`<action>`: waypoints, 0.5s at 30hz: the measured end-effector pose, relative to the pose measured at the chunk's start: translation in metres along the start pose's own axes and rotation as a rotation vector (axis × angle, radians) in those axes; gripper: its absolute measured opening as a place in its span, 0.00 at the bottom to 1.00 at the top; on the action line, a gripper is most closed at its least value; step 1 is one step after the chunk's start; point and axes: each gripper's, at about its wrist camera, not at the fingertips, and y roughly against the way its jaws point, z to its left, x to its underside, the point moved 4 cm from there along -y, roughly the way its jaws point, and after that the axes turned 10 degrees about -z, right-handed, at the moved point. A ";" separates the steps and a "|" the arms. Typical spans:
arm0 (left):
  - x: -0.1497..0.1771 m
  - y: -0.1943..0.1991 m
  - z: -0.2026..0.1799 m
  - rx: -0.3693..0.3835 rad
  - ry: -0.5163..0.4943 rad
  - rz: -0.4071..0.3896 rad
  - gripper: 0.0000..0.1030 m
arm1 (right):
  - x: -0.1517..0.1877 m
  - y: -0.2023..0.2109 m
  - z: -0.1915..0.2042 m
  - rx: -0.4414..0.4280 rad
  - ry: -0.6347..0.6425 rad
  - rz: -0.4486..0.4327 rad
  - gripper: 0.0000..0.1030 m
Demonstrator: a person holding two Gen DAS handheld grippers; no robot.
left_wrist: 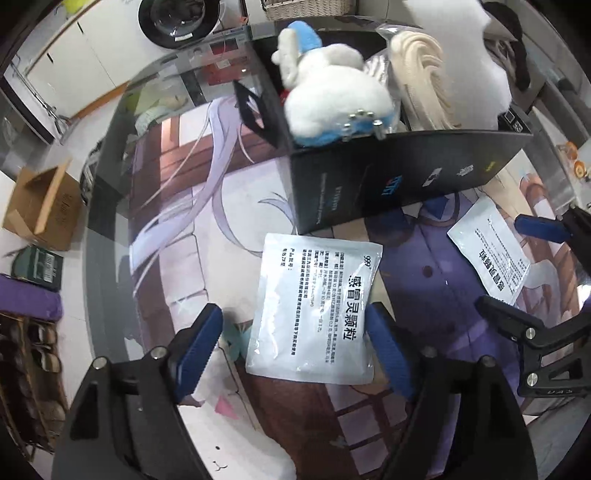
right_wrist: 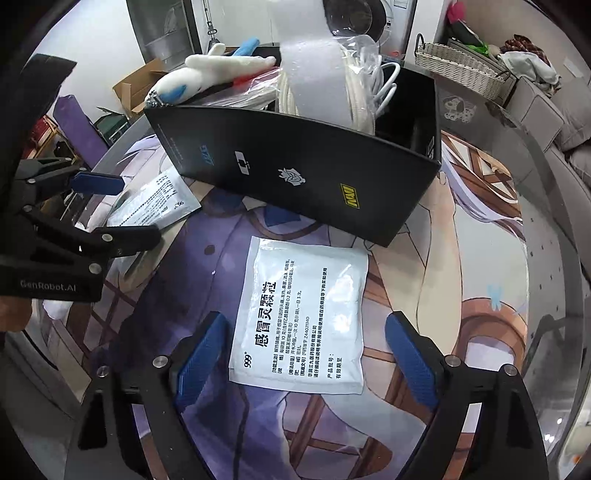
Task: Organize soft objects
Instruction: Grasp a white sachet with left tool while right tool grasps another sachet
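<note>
Two white printed medicine sachets lie flat on the picture mat of a round glass table. My left gripper [left_wrist: 295,332] points down over one sachet [left_wrist: 314,306], jaws wide; its right pad overlaps the sachet's edge and its left pad stands apart. My right gripper [right_wrist: 306,343] straddles the other sachet [right_wrist: 303,317], both pads clear of it. Each gripper also shows in the other's view: right gripper [left_wrist: 517,266], left gripper [right_wrist: 125,208]. Behind the sachets stands a black box [right_wrist: 295,177] holding a white-and-blue plush toy [left_wrist: 332,96], cream rope [left_wrist: 421,74] and a white foam strip [right_wrist: 314,74].
The black box [left_wrist: 406,177] stands close behind both sachets. The table's curved glass edge [left_wrist: 107,177] runs along the left. On the floor is a cardboard box [left_wrist: 44,206]. Farther off are a washing machine [left_wrist: 177,18] and a wicker basket [right_wrist: 461,70].
</note>
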 end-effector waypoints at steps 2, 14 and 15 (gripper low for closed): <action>0.000 -0.001 0.002 0.034 0.023 0.009 0.73 | 0.000 0.000 -0.002 0.001 0.001 -0.010 0.80; 0.001 0.009 -0.020 0.071 -0.041 -0.004 0.22 | 0.002 0.006 0.006 -0.042 0.085 -0.058 0.34; 0.003 0.010 -0.021 0.071 -0.039 -0.007 0.18 | 0.002 0.007 0.006 -0.046 0.086 -0.060 0.33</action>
